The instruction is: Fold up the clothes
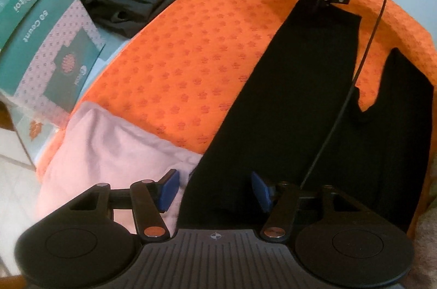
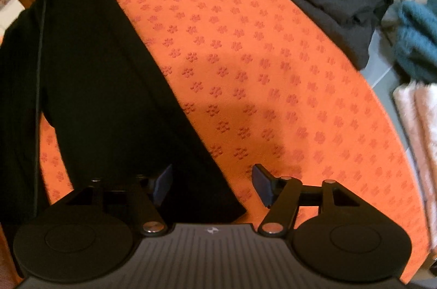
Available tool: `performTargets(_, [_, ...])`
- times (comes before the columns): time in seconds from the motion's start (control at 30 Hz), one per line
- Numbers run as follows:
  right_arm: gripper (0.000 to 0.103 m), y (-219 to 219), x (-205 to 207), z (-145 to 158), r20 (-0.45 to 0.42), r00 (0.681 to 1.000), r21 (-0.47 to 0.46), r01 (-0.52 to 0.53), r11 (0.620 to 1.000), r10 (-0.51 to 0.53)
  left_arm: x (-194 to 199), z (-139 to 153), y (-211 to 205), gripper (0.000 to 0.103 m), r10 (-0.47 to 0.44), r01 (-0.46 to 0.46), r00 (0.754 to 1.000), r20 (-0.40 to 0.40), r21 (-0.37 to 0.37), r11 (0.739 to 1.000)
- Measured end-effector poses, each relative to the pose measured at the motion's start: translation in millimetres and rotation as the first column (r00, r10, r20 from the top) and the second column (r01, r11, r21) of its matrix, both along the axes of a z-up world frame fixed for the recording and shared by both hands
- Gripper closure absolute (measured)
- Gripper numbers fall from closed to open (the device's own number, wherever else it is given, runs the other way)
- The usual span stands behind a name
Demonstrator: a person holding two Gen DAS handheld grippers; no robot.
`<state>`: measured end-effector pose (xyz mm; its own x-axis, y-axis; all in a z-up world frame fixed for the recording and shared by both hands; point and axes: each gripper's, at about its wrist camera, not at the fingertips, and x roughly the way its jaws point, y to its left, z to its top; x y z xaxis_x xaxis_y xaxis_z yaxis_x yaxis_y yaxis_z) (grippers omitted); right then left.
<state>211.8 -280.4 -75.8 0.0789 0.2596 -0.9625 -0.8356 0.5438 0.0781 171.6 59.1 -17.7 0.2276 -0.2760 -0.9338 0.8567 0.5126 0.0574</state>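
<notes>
Lighting: warm, moderately dim indoor light. Soft shadow patches on the orange flower-patterned cloth (image 2: 245, 64). Black garment (image 1: 286, 97) underexposed, no surface detail. Strong fisheye bending and dark corners in both views. Teal knitted fabric (image 2: 418, 43) blurred at edge.

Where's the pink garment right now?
The pink garment lies bunched at one end of the orange cloth, by the left gripper and touching the black garment; in the right wrist view it sits at the far end, top left.
</notes>
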Motion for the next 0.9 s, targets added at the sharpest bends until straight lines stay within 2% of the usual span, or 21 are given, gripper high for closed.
performTargets(0.07, [0.043, -1.8, -8.0, 5.4, 0.019, 1.000, 0.005, 0.013, 1.000, -0.013, 0.1, -2.0, -0.7, 0.045, -0.022, 0.022, 1.000, -0.008, 0.001, 1.000])
performTargets(0.1, [0.052, -2.6, -12.8, 8.9, 0.032, 0.999, 0.007, 0.020, 1.000, -0.020, 0.2, -3.0, -1.0, 0.046, -0.033, 0.033, 0.999, -0.012, 0.001, 0.999])
performTargets(0.13, [0.059, -3.3, -17.6, 12.3, 0.045, 0.999, 0.009, 0.027, 1.000, -0.028, 0.3, -4.0, -1.3, 0.051, -0.044, 0.044, 0.999, -0.016, 0.001, 0.999])
performTargets(0.2, [0.077, -4.8, -27.2, 19.1, 0.070, 0.997, 0.013, 0.042, 0.999, -0.043, -4.2, -1.7, 0.0, 0.064, -0.050, 0.050, 0.999, -0.006, -0.002, 0.999])
performTargets(0.23, [0.093, -5.5, -32.0, 22.6, 0.082, 0.995, 0.015, 0.049, 0.999, -0.050, -7.7, 0.6, 1.2, 0.077, -0.049, 0.049, 0.999, 0.004, -0.004, 0.999])
performTargets(0.27, [0.096, -6.2, -36.8, 26.0, 0.095, 0.994, 0.018, 0.056, 0.998, -0.058, -11.2, 2.9, 2.4, 0.092, -0.048, 0.048, 0.999, 0.015, -0.006, 0.999])
performTargets(0.57, [0.096, -13.0, -83.9, 58.7, 0.210, 0.970, 0.045, 0.119, 0.992, -0.126, -48.6, 26.5, 14.5, 0.094, -0.030, 0.036, 0.993, 0.112, -0.046, 0.998])
performTargets(0.77, [0.096, -19.5, -154.4, 97.5, 0.335, 0.927, 0.069, 0.157, 0.985, -0.171, -95.4, 43.9, 24.9, 0.094, -0.022, 0.041, 0.977, 0.213, -0.086, 0.995])
performTargets(0.9, [0.096, -20.6, -211.7, 105.8, 0.413, 0.891, 0.054, 0.181, 0.982, -0.187, -130.9, 47.0, 30.2, 0.094, -0.019, 0.046, 0.965, 0.262, -0.099, 0.994])
